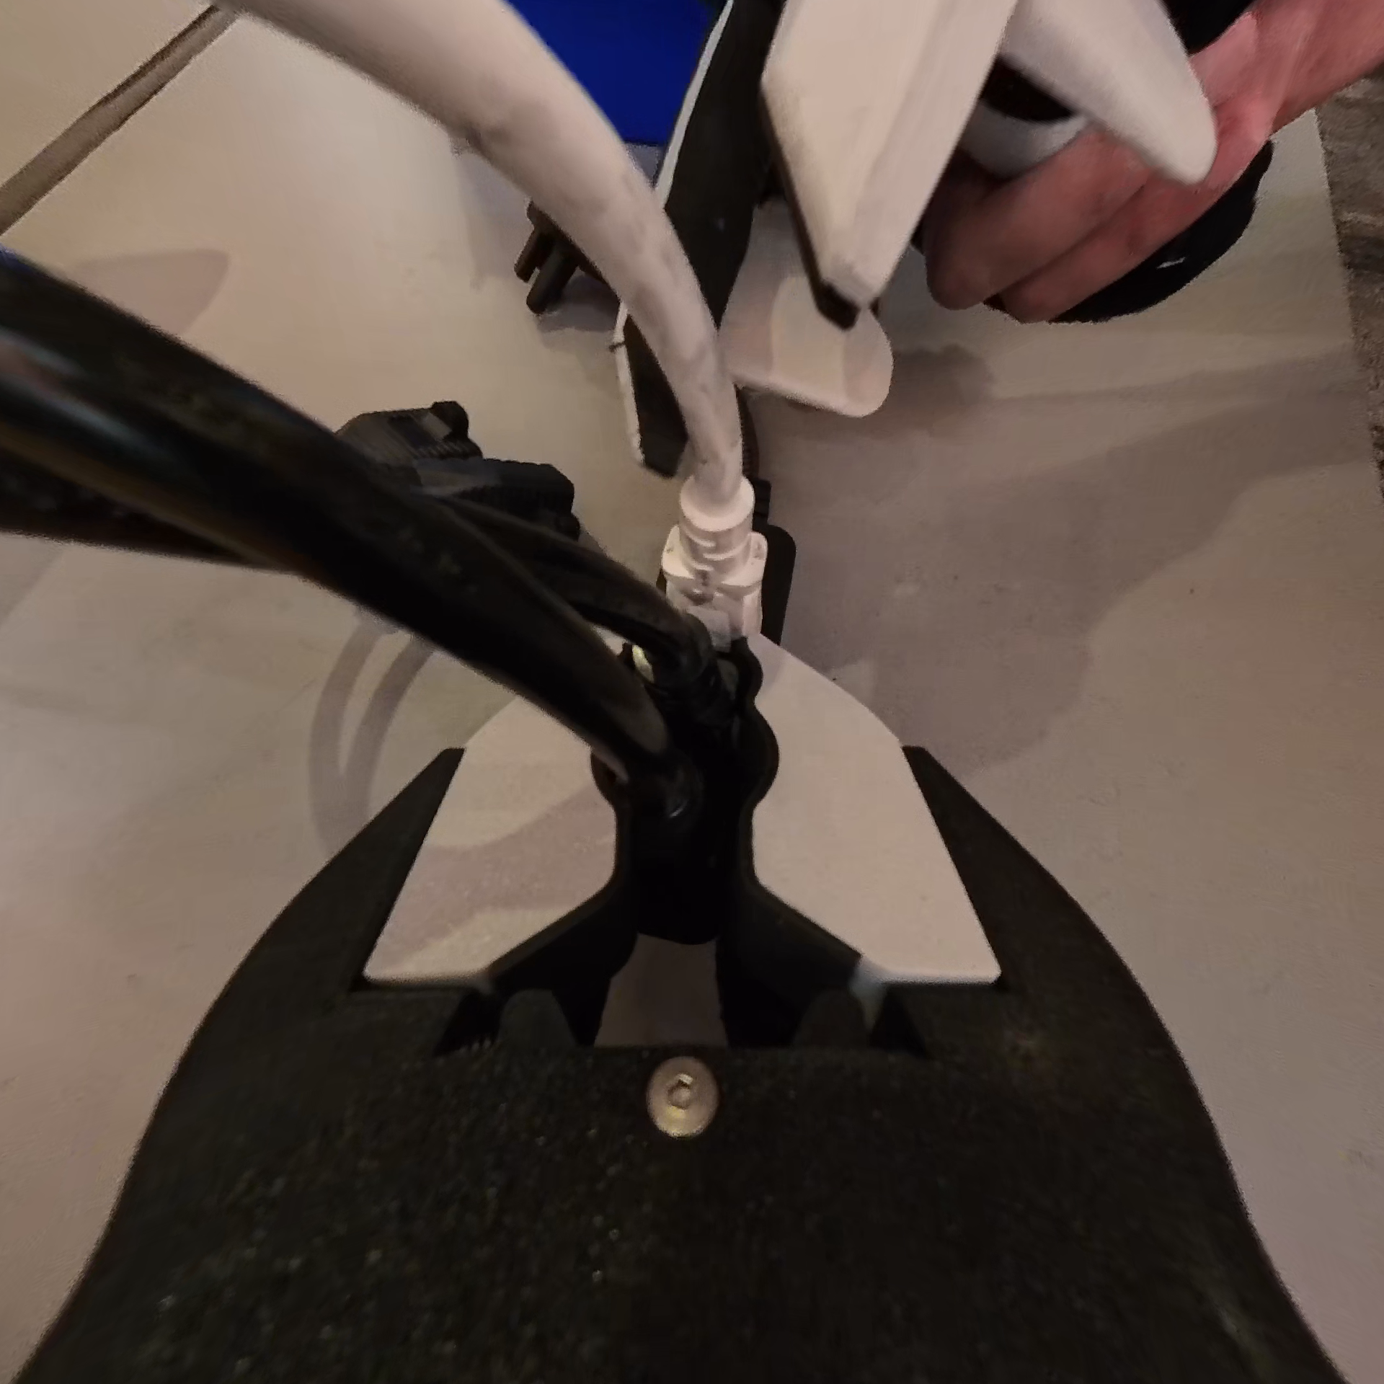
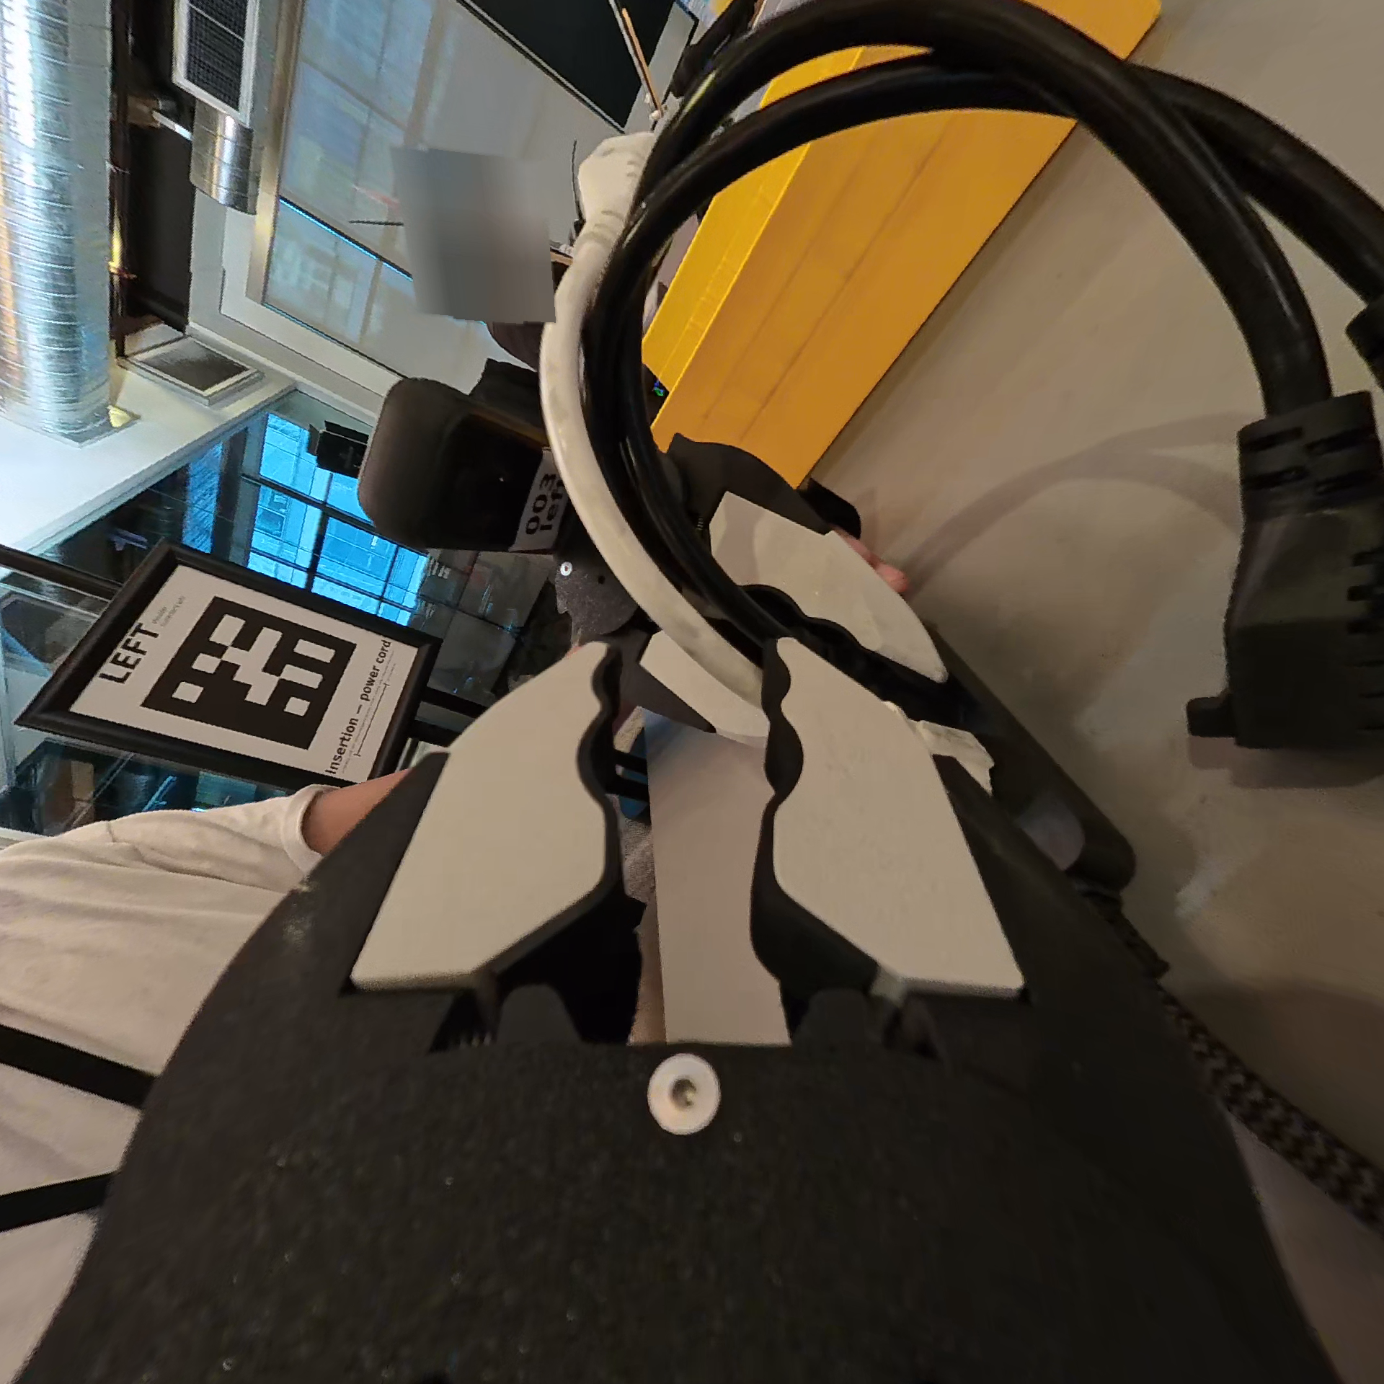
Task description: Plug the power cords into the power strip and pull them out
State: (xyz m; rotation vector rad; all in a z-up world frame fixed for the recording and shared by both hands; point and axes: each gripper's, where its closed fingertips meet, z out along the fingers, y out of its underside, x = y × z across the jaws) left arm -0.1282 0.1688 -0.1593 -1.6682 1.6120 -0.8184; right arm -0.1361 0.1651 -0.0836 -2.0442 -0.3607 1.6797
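Two black cords [image 1: 314, 539] (one white cord [image 1: 659, 299]) in left gripper [image 1: 719, 719]

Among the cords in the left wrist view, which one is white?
The thick white cord that comes down from the top to a white plug, just beyond the left gripper. The other cords are black and enter from the left.

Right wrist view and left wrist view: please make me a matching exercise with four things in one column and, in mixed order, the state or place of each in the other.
Things:
1. left gripper
2. right gripper
3. white cord
4. black plug

States:
a. lies loose on the table
b. fingers apart
c. fingers shut on the black cords
d. arches down to a white plug

Pairs: 1-c, 2-b, 3-d, 4-a.
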